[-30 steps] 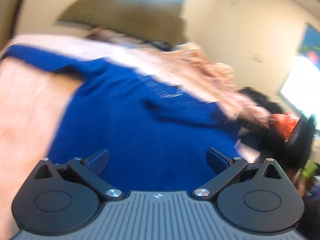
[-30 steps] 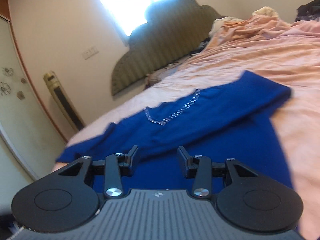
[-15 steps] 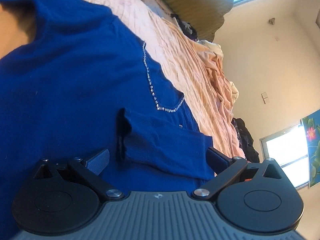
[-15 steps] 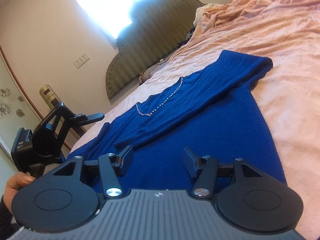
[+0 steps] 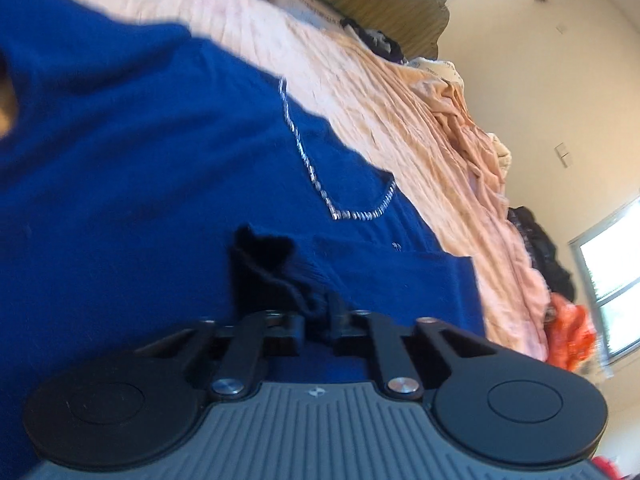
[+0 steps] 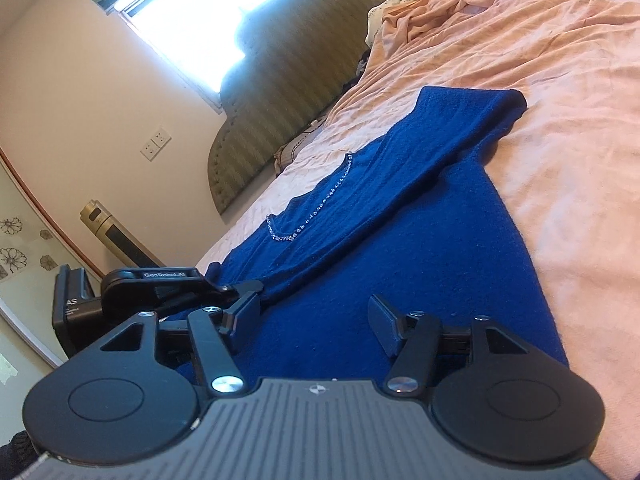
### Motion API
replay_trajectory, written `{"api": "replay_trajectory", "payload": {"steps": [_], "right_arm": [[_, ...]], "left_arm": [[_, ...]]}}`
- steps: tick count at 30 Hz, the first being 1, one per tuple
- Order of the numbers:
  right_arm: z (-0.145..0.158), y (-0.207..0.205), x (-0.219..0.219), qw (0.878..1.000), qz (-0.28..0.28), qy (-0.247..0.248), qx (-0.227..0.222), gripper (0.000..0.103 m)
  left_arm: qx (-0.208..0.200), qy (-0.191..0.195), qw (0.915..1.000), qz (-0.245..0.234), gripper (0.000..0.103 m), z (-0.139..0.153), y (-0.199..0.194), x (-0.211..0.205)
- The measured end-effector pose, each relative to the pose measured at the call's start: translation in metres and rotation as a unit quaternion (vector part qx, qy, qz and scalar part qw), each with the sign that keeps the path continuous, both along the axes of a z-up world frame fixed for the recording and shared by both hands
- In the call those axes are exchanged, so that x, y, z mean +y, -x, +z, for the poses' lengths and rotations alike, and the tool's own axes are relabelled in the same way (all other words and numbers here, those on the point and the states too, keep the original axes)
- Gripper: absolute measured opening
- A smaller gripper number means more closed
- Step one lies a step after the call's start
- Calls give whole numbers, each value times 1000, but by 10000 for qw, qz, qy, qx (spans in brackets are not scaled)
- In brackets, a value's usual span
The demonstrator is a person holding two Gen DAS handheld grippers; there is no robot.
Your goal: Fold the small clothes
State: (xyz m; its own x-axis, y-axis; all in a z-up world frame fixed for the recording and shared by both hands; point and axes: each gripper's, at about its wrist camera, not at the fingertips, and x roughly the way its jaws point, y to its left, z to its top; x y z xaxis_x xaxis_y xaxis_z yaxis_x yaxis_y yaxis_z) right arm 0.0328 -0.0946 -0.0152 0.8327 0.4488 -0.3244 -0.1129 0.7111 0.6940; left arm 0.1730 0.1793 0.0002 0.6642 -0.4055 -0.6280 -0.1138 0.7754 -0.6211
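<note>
Sweater cuff (image 5: 276, 276) pinched in left claw (image 5: 316, 320).

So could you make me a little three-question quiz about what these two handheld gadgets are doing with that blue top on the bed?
1. True or false: the left gripper has its jaws closed on the sleeve cuff of the blue sweater.
2. The right gripper is: A) clamped on the rhinestone neckline; B) open, just over the sweater's body; C) holding the peach bedsheet.
3. Fill in: the far sleeve lies folded diagonally across the sweater's ____.

Key: 1 true; 2 B; 3 body.
</note>
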Motion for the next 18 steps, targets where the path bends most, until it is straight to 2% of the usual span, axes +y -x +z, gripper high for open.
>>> {"api": "replay_trajectory", "payload": {"steps": [2,4,7,10,13,16,18], "right_arm": [[1,0,1,10000,-5,34,6,65],[1,0,1,10000,-9,55,9,65],[1,-1,3,10000,-21,76,13,65],[1,-2,2,10000,-19,90,20,65],[2,-3,3,9999,-8,124,23,65],[1,-4,3,9999,-7,143,34,65],[1,-4,3,9999,-8,144,50,65]], "left_arm": [[-338,-215,9991,-101,5,14,4,-1],[-775,-634,9946,-289,5,36,9,-2],[-1239,-1170,9836,-589,5,65,17,4],[-1497,-1864,9697,-501,5,81,23,21],[-1199,-2393,9633,-220,5,70,14,49],[-717,-2381,9686,-81,5,48,2,68],[-455,-2330,9713,-165,5,37,0,69]]}}
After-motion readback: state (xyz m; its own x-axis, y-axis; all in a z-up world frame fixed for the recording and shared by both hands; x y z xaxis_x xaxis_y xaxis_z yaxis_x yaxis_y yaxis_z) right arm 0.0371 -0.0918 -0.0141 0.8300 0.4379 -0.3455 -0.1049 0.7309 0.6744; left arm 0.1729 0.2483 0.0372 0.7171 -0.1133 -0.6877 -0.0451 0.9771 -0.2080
